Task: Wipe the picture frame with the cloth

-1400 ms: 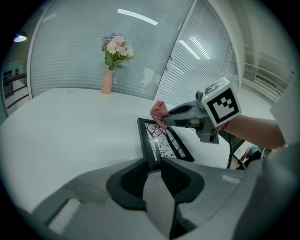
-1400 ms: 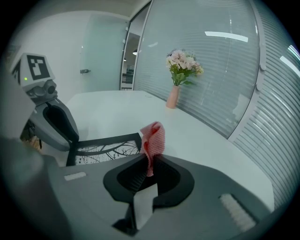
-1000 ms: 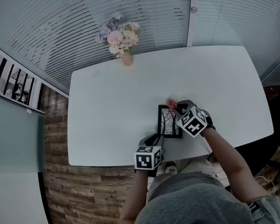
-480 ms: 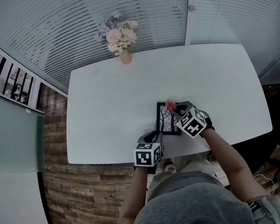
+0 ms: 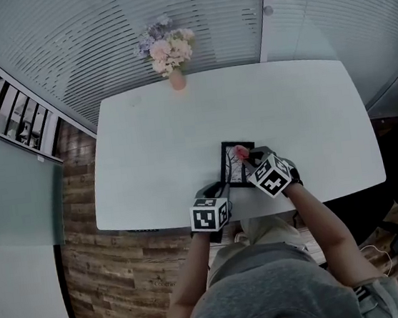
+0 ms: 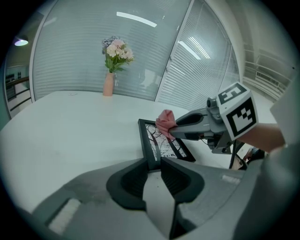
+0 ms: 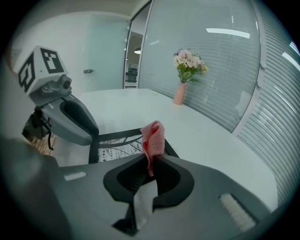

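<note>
A small black picture frame (image 5: 236, 173) with a tree print lies flat near the front edge of the white table (image 5: 148, 154). My left gripper (image 5: 223, 189) is shut on the frame's near left edge; in the left gripper view the frame (image 6: 159, 140) runs out from between the jaws (image 6: 153, 165). My right gripper (image 5: 245, 155) is shut on a pink cloth (image 5: 241, 151), which rests on the far part of the frame. In the right gripper view the cloth (image 7: 153, 137) sticks up from the jaws (image 7: 149, 171) over the frame (image 7: 117, 147).
A pink vase of flowers (image 5: 170, 54) stands at the table's far edge. Glass walls with blinds rise behind the table. Wooden floor (image 5: 91, 276) lies to the left and below the near edge, close to the frame.
The right gripper has drawn the pink cloth from the frame's far right corner onto the frame's far part. The left gripper has kept its hold on the frame.
</note>
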Available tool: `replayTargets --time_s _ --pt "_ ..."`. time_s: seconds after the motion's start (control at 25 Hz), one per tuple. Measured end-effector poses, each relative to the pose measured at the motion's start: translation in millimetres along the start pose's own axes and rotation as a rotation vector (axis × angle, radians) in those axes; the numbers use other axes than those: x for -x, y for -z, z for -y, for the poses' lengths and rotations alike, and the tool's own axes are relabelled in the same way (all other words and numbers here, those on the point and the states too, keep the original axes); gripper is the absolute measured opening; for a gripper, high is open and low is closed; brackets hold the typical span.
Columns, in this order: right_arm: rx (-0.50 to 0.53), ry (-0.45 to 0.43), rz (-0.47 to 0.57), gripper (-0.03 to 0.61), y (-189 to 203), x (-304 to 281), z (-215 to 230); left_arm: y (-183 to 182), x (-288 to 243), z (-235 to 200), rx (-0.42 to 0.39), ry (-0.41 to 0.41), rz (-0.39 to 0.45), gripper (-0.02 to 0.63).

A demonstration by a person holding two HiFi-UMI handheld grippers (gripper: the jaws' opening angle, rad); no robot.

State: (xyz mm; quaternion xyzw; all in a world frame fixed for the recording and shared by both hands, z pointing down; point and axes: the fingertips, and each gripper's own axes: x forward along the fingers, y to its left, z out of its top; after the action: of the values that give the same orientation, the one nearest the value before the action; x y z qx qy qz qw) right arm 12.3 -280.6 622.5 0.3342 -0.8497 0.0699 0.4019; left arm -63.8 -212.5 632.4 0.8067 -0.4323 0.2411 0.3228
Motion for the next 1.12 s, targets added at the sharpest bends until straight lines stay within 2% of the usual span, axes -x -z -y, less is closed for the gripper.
replayTargets --time_s 1.12 --pt "0.023 -0.052 -0.031 0.037 12.9 19.8 -53.3 -0.3 -0.5 1.4 -0.021 -0.019 0.015 0.095"
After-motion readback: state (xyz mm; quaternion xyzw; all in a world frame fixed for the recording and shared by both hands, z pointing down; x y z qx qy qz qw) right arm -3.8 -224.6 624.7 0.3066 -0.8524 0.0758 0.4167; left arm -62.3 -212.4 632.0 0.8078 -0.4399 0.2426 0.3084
